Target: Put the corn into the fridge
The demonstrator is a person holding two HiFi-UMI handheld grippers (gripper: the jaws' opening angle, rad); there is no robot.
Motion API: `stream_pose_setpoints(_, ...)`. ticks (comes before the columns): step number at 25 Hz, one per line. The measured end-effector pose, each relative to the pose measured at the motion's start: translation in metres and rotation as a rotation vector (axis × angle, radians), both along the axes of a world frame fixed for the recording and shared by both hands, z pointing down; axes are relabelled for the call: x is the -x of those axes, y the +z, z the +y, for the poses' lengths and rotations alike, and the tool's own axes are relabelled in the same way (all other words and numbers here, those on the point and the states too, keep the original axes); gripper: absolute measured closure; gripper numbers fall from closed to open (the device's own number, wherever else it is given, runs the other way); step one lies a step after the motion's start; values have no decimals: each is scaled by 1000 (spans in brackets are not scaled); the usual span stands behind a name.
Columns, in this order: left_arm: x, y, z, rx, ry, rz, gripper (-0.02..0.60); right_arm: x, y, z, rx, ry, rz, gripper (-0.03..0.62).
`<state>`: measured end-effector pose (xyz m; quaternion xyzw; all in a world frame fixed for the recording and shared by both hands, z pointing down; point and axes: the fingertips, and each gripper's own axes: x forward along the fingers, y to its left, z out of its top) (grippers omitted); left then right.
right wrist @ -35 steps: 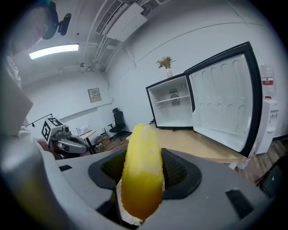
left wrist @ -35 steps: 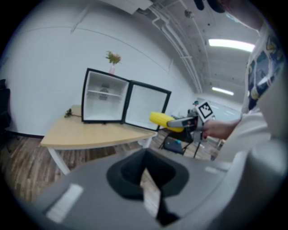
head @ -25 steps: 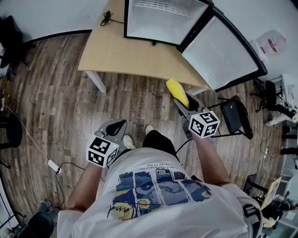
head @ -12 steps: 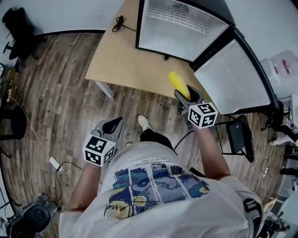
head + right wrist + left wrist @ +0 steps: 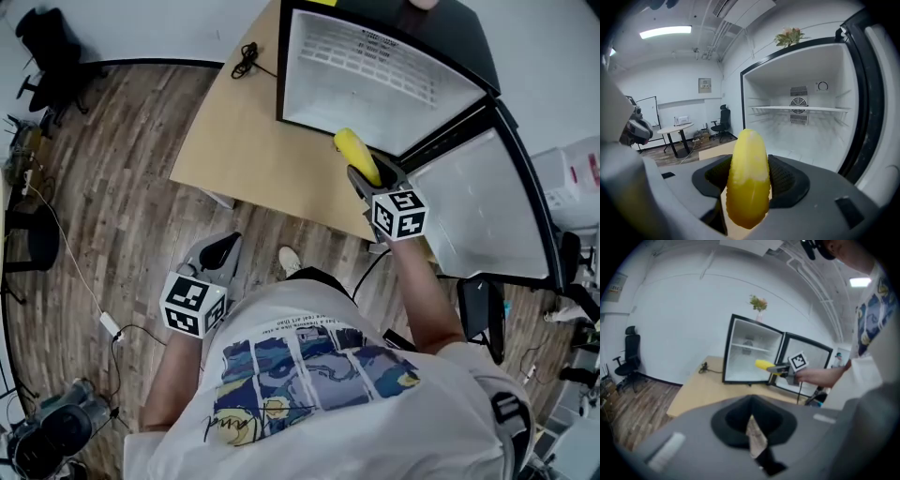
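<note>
Black-framed fridge with a white inside stands open on the light wooden tabletop, right ahead of the right gripper. Its white-lined door is swung out to that gripper's right. In the right gripper view, the fridge cavity fills the space ahead. It looks bare, with one white wire shelf above gripper height and the floor of the cavity ahead and below.

The left gripper hangs low at the person's side, well back from the tabletop, pointing towards the fridge. Its jaws are together with nothing between them, so it is idle.

The right gripper is clamped on the smooth yellow corn cob, pads on both sides of its lower half. The tip pokes out forward of the jaws. The corn is in the air at the fridge's front edge, just at the opening and not yet clearly inside.

Step in hand looks like carry and insert: the grasp is done and the placing isn't. The next move calls for pushing the right gripper forward past the frame, keeping left of the door, and lowering the corn onto the cavity floor or the shelf. Then the jaws part and the gripper backs straight out. The cob is round and may roll once let go.
</note>
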<state>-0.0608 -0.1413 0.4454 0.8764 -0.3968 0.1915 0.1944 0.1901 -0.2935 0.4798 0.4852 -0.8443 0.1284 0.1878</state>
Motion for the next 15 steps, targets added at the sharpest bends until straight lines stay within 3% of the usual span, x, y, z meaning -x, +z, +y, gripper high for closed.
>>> stream_pose_setpoints(15,1,4,-40,17,-188,-33,572,-4,57,-139,36,-36,80,358)
